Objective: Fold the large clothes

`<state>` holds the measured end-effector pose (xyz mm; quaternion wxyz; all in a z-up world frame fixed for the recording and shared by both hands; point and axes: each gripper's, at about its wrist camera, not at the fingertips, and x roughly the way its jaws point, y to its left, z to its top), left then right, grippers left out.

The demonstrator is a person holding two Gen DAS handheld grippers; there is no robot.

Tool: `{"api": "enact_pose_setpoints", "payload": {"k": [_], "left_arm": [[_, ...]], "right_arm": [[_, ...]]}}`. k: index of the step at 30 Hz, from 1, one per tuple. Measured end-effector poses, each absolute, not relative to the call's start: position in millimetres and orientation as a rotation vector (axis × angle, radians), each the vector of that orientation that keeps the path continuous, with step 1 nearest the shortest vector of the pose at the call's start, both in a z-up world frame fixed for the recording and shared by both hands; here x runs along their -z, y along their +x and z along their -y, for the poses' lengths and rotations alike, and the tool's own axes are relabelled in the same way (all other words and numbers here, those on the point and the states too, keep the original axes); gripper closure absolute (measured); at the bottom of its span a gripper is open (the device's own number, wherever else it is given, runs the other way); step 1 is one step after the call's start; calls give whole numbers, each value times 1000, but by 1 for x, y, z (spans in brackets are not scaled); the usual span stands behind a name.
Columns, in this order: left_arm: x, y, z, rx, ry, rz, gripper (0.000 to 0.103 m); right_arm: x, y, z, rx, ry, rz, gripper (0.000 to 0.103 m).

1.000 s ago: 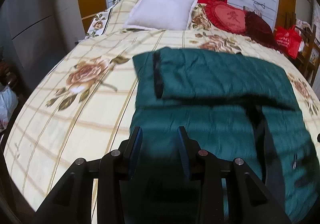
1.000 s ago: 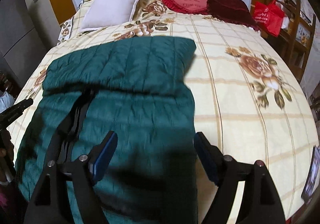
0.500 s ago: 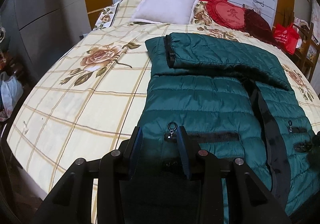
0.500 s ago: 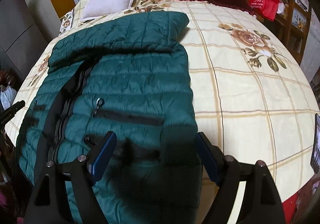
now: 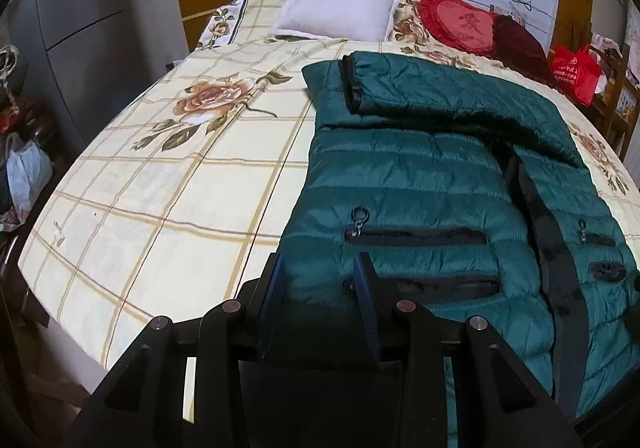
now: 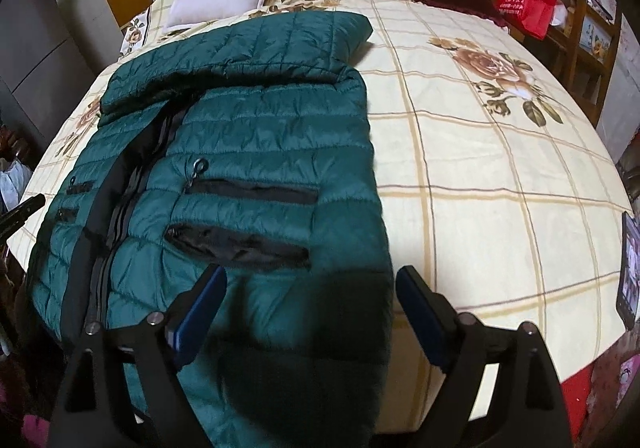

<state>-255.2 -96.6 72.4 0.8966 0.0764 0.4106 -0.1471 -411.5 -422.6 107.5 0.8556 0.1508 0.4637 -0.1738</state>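
Nearest in the left wrist view, the left gripper [image 5: 318, 280] hovers over the jacket's [image 5: 420, 183] near left corner, its jaws partly open with nothing pinched between them; the hem lies below the blue pads. In the right wrist view the right gripper [image 6: 310, 302] hangs above the jacket's [image 6: 248, 151] near right corner, jaws wide and opening, with quilted fabric lying under the gap but not pressed by either finger.

The green quilted jacket lies front up on the bed [image 5: 168, 207], towards the bed's near edge, its hem hanging slightly over that edge. A dark zipper band [image 6: 116, 207] runs lengthwise down its middle. Two black pocket openings [image 6: 248, 215] sit on the right panel, each crosswise, the nearer one gaping. A ring pull [image 6: 199, 166] lies at the end of the farther pocket.

Beyond the pockets, a folded layer of the jacket [image 6: 260, 43] lies across the jacket's far end, reaching from one side to the other.

Farthest, at the head of the bed, rest a white pillow [image 5: 342, 9], a red heart cushion [image 5: 460, 23] and a dark red cushion [image 5: 520, 43]. A red bag [image 5: 574, 73] sits beside the bed.
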Motion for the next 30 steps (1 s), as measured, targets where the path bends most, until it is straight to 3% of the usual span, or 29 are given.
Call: {"api": "enact_pose_setpoints", "payload": {"k": [22,30], "left_arm": [[-61,-275,71,289,157,-907,53],[-56,-272,41,349,10,-998,53]], "right_arm": [[-90,-469,443,378,413,-1026,7],[-79,-466,447,344,474,-1023,4]]}}
